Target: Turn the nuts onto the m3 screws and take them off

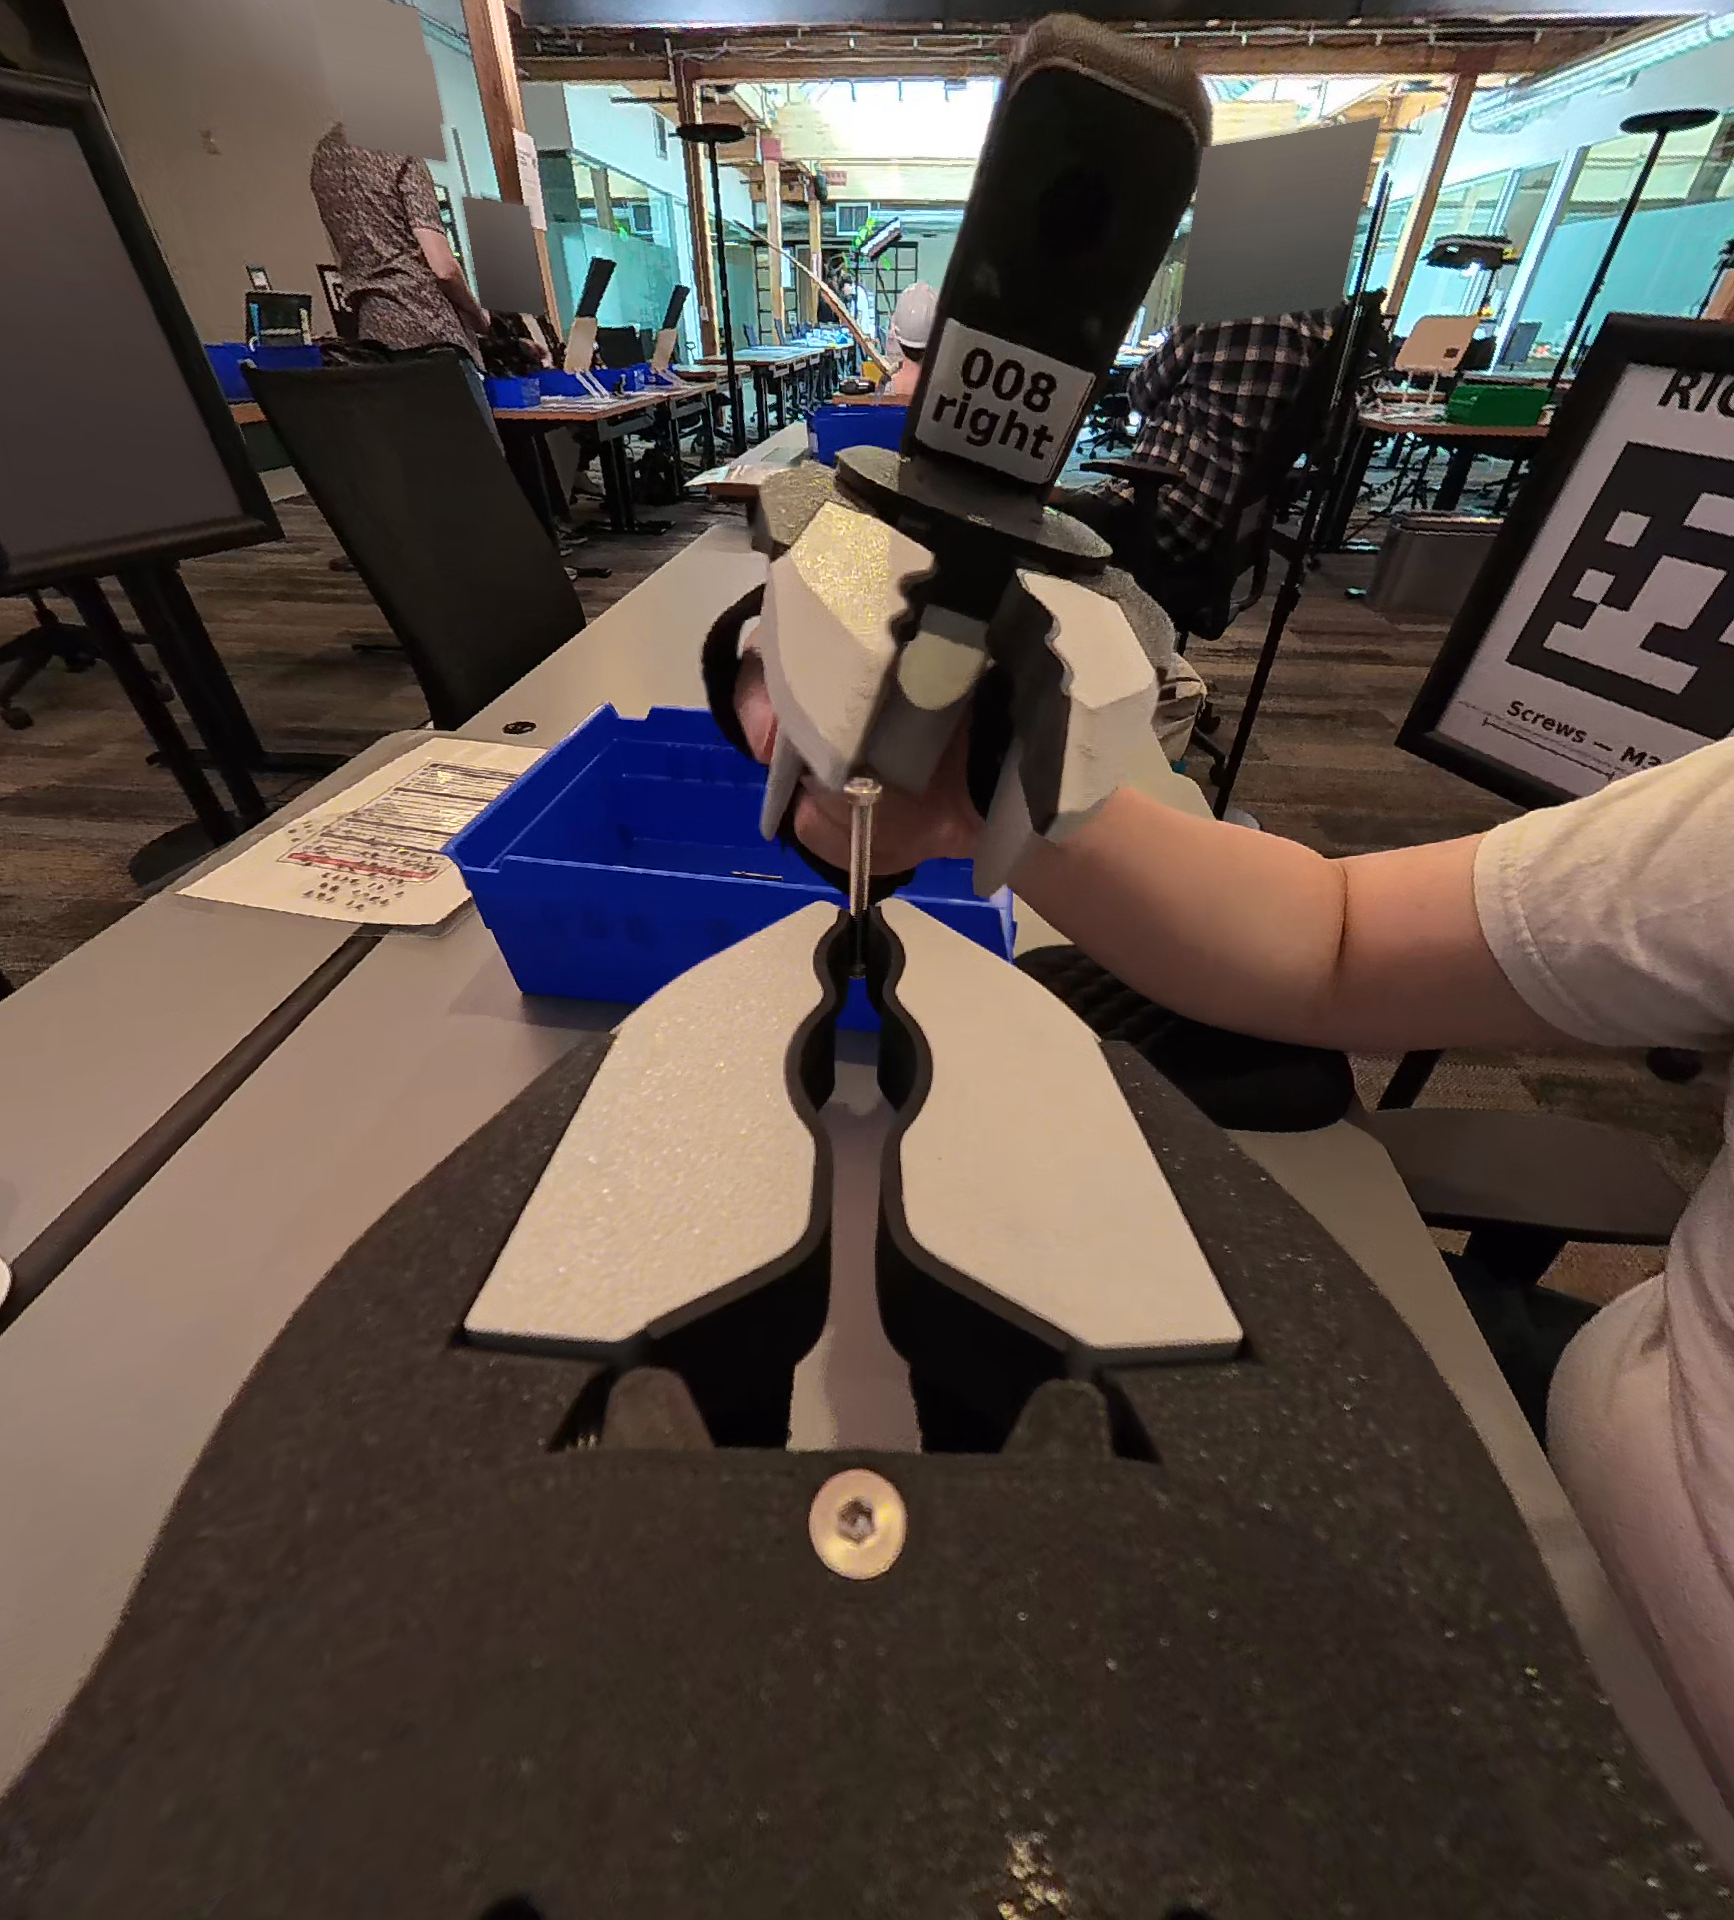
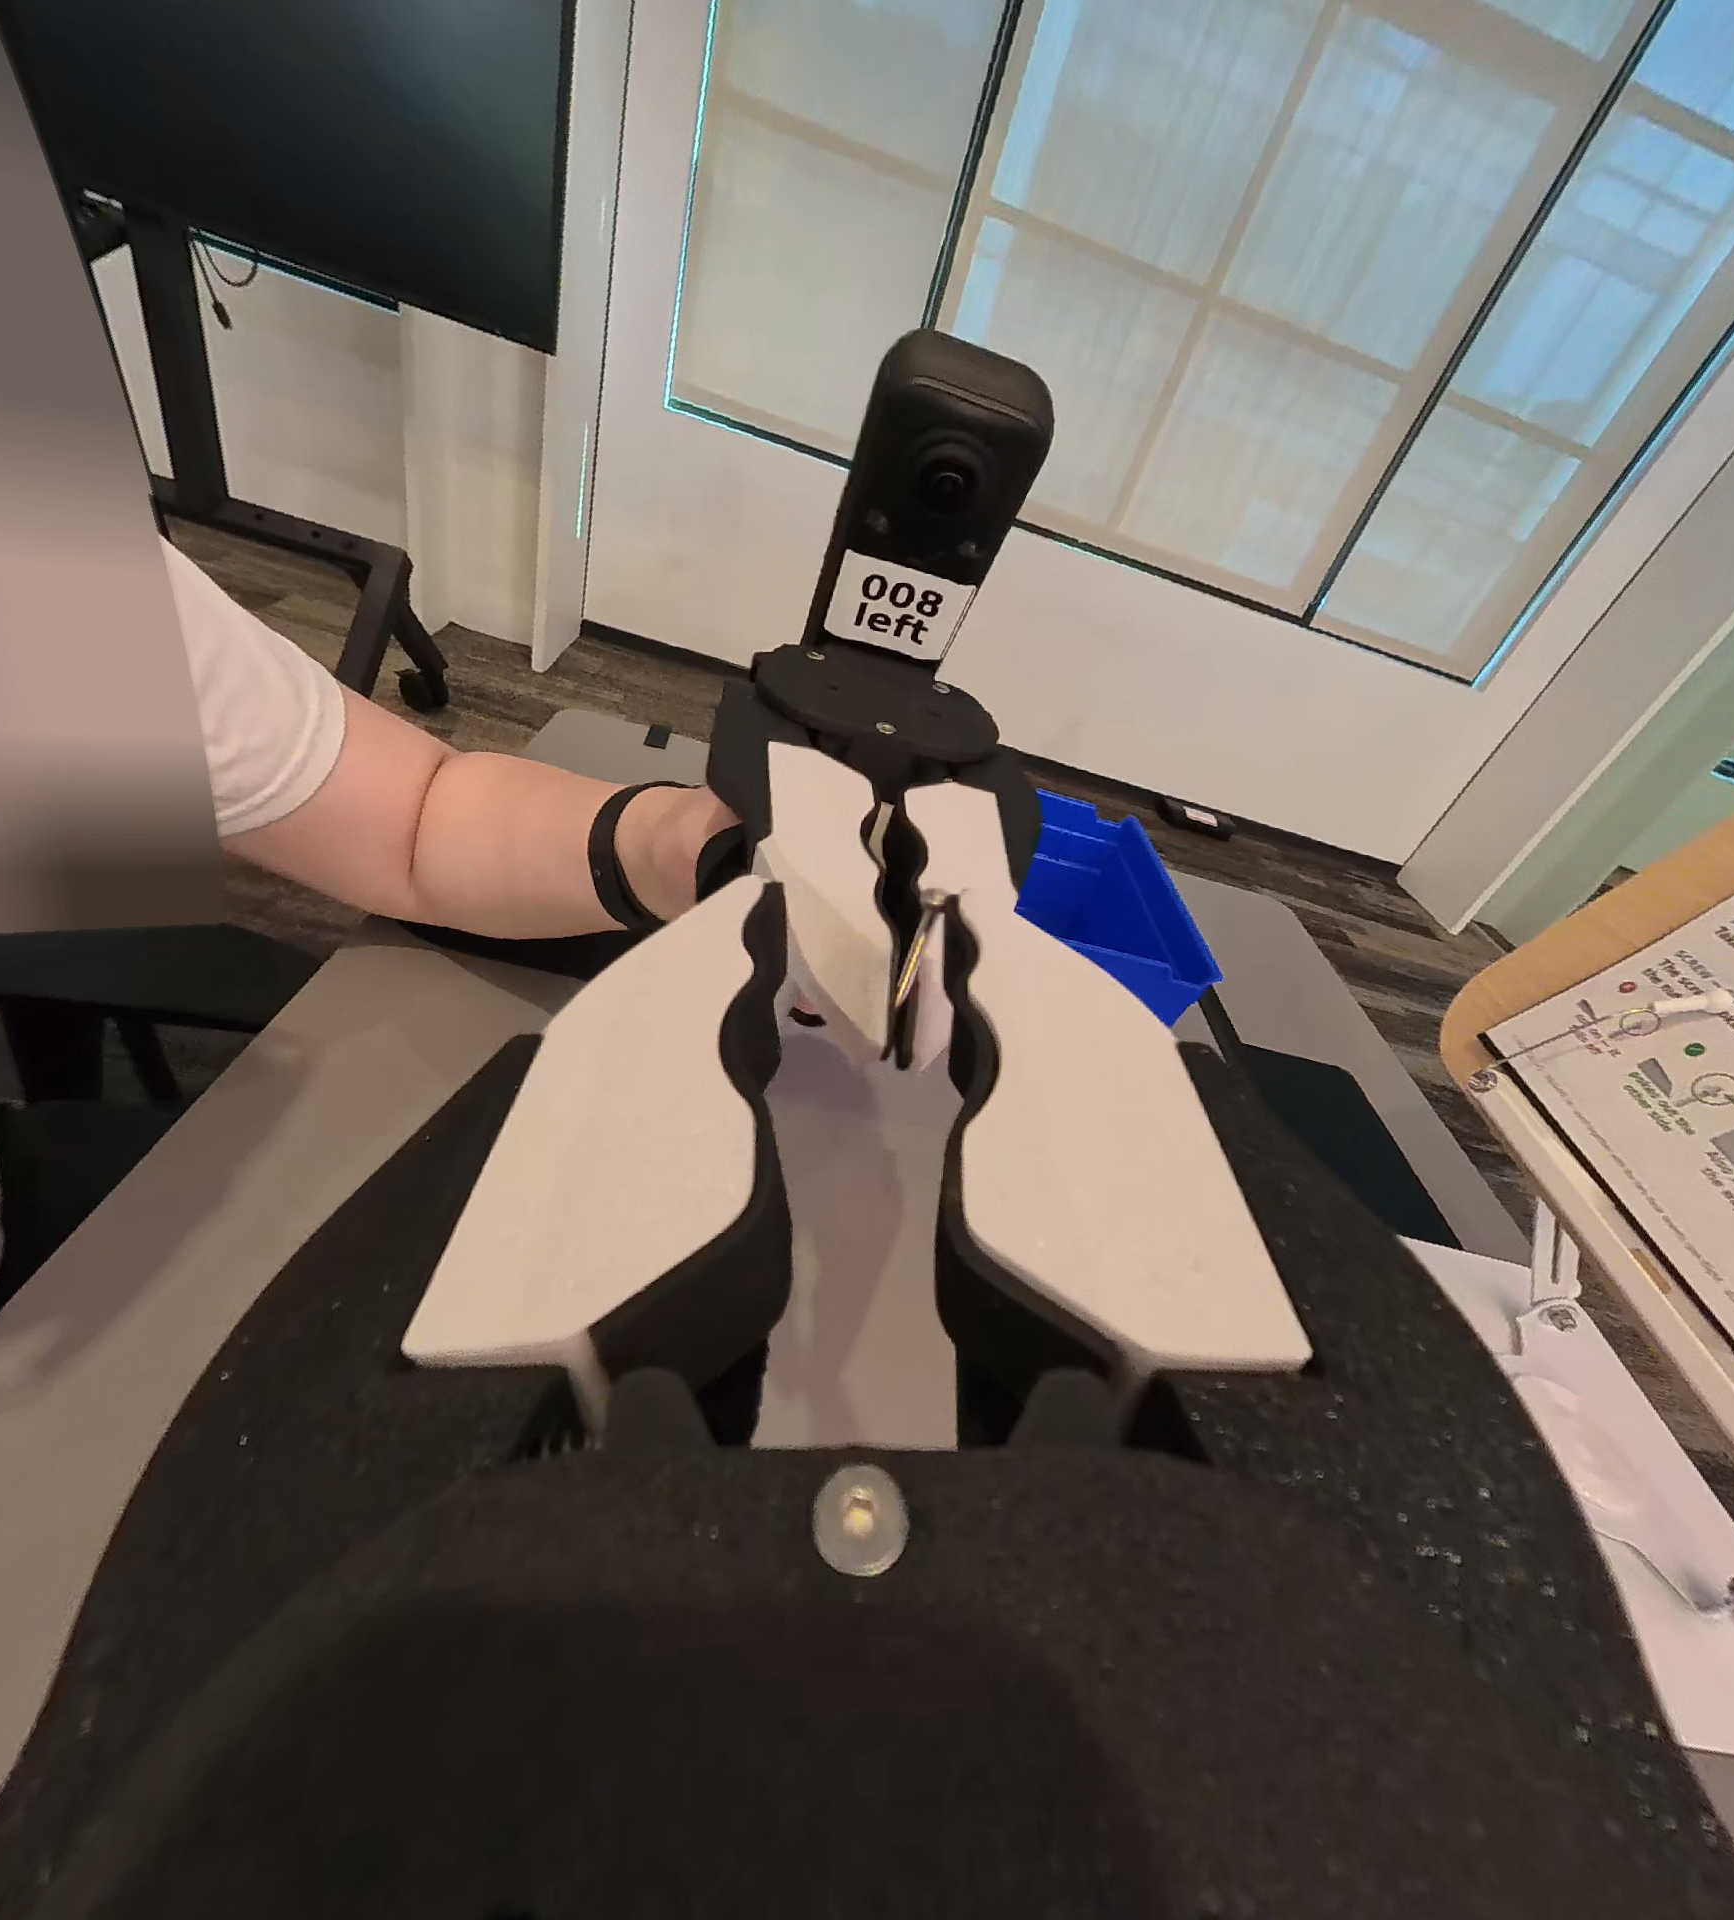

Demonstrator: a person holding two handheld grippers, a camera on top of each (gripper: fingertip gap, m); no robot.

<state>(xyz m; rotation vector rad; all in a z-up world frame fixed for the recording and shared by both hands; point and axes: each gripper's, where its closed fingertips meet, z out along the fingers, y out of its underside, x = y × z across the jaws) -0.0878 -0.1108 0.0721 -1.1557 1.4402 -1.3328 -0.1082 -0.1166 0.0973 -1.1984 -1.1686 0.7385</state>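
A thin silver M3 screw (image 1: pixel 860 842) stands upright, its lower end pinched between the tips of my left gripper (image 1: pixel 858 920). Its head sticks out above the tips. In the right wrist view the screw (image 2: pixel 913 961) leans in the shut left gripper (image 2: pixel 894 1044). My right gripper (image 2: pixel 858 914) is open, its fingers on either side of the screw head and the left gripper's tips. In the left wrist view the right gripper (image 1: pixel 889 852) points down at the screw head, with one fingertip beside it. I see no nut; the jaws hide the screw's lower part.
A blue bin (image 1: pixel 634 831) sits on the grey table (image 1: pixel 219 1039) just behind the grippers; it also shows in the right wrist view (image 2: pixel 1112 914). A laminated sheet (image 1: pixel 375 831) lies left of it. An instruction board (image 2: pixel 1673 1091) stands at right. A framed marker sign (image 1: pixel 1673 551) stands far right. Only a small space, under 4 cm, lies between the two pairs of fingers.
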